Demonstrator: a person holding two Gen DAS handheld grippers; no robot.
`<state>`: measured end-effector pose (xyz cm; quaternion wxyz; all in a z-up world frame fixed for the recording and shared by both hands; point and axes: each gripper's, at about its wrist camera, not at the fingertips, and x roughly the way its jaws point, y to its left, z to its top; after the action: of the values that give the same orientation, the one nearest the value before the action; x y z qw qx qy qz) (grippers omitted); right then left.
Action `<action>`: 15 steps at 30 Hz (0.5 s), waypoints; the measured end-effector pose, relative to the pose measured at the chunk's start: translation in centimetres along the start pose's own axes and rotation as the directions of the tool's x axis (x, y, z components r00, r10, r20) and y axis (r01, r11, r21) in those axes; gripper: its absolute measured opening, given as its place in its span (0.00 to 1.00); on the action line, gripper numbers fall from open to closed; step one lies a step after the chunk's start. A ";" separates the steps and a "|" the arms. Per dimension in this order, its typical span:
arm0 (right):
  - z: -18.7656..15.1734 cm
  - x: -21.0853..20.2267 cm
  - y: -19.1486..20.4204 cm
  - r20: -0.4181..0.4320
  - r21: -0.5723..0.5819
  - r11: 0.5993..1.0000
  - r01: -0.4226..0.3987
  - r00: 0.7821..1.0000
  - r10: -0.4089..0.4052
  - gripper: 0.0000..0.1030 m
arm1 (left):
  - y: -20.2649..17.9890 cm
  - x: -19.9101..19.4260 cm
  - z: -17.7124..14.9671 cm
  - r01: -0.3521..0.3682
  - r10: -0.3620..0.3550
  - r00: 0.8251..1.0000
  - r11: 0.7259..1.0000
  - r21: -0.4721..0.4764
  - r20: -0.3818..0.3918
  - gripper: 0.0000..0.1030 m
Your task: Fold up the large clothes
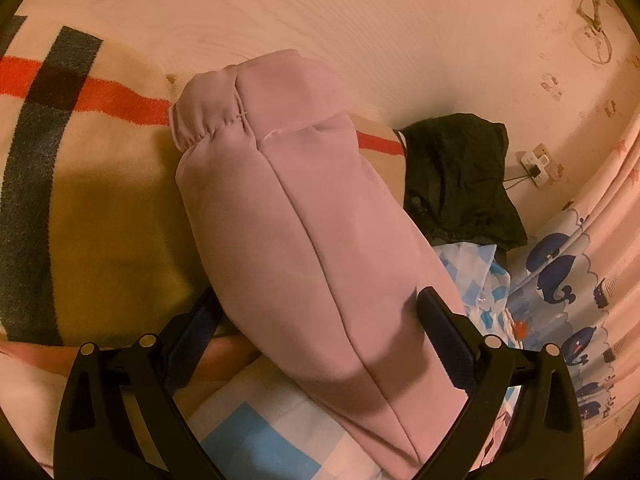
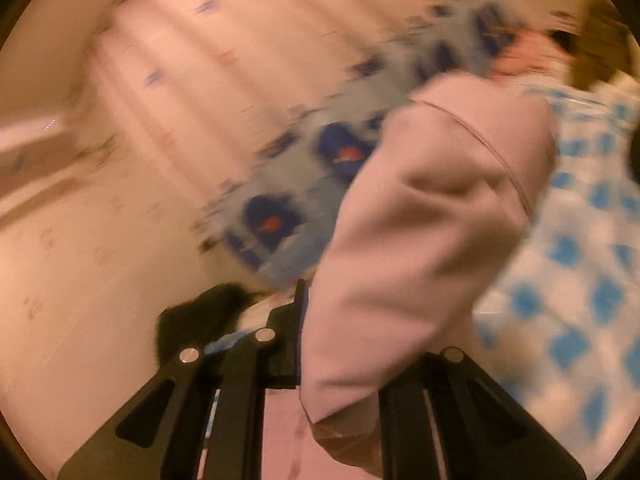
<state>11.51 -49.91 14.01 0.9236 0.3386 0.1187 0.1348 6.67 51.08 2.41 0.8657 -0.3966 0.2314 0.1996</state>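
Pink trousers [image 1: 304,208] are lying across a bed, over a plaid blanket [image 1: 92,184] and a blue-checked sheet [image 1: 256,432], with their gathered waistband end [image 1: 208,120] pointing toward a pale wooden headboard [image 1: 320,12]. In the left wrist view the left claw [image 1: 316,312] is standing wide open around the fabric: one finger [image 1: 444,328] is resting against the cloth on the right of the picture, the other is sitting partly hidden under its left edge, and neither pad is visibly pinching it. A black garment [image 1: 456,176] is lying just beyond the trousers, near the wall, beside a whale-print cloth [image 1: 560,276], and a curtain [image 1: 608,184] is hanging at the far right. The right wrist view is smeared by blur. There the right claw [image 2: 308,320] is clamping a fold of the pink trousers [image 2: 432,216], its jaws drawn together on the cloth, which is rising up and away from the fingers and hiding the pad on the right. Behind it the whale-print cloth [image 2: 320,184] and the blue-checked sheet [image 2: 580,272] are showing as streaks, and a scrap of the black garment [image 2: 200,316] is sitting low on the left, just beside the claw.
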 end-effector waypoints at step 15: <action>-13.5 14.8 16.0 -0.288 -0.069 0.948 -0.310 0.916 0.279 0.14 | 2.2 -7.1 -4.3 0.147 -0.147 0.989 0.989 -0.012 0.019 0.91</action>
<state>18.43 -25.29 12.62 0.8850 0.2776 0.1852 0.3246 -1.28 47.88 2.55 0.8774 -0.4164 0.1926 0.1404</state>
